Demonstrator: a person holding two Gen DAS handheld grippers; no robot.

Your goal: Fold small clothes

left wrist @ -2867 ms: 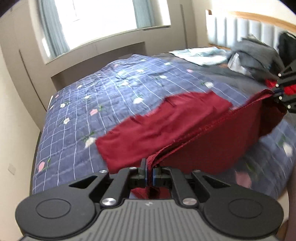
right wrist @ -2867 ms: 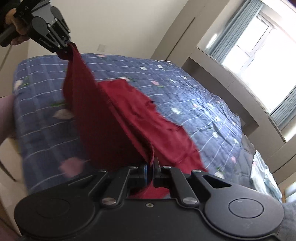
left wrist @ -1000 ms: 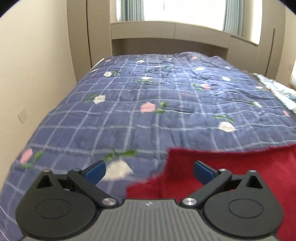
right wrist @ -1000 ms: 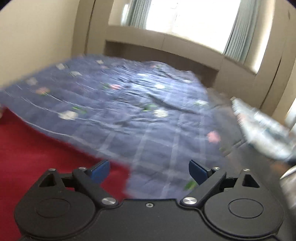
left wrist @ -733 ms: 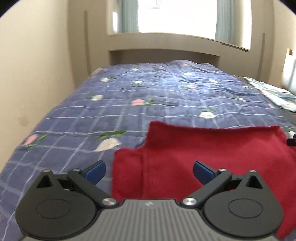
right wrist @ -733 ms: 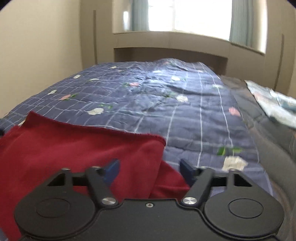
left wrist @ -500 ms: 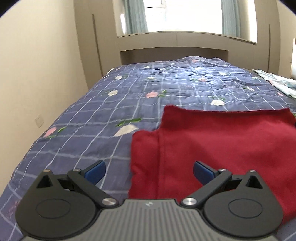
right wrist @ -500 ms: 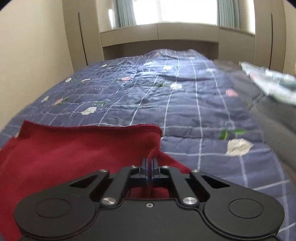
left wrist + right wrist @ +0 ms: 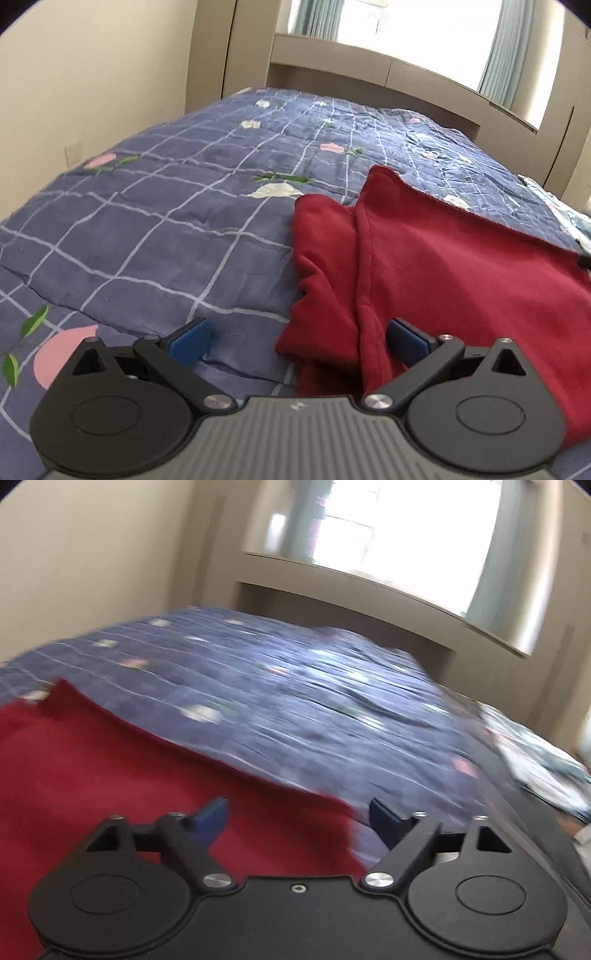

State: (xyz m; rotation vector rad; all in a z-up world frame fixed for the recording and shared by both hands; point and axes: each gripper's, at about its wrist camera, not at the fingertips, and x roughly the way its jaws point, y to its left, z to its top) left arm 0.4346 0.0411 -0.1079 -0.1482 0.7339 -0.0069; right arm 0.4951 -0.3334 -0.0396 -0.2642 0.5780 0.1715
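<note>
Risk, left side first: left gripper (image 9: 297, 338) low over near left corner of dark red fleece garment (image 9: 443, 266), blue pads spread wide, nothing clamped. One pad over bare quilt, other over red cloth beside the seam. Likely fault if closed here: only the loose flap at left caught, not the doubled layers, so fold slides apart on lifting. Quilt itself could also get pinched along with the fleece.

Right side: right gripper (image 9: 297, 814) jaws just been opening, now standing wide; near right corner of garment under and between the pads, not pressed. View heavily blurred, so exact corner edge hard to place. Probable fault: grab lands off the corner, uneven pull against the left, skewed crease.

Look of the garment: soft, napped, deep red, lying flat on blue checked floral quilt (image 9: 147, 229) at near edge of bed. Raised seam running near to far toward left side; small rumpled flap left of seam. Far edge fairly straight, finely stitched. Pale printed cloth (image 9: 535, 760) far right, well apart.
</note>
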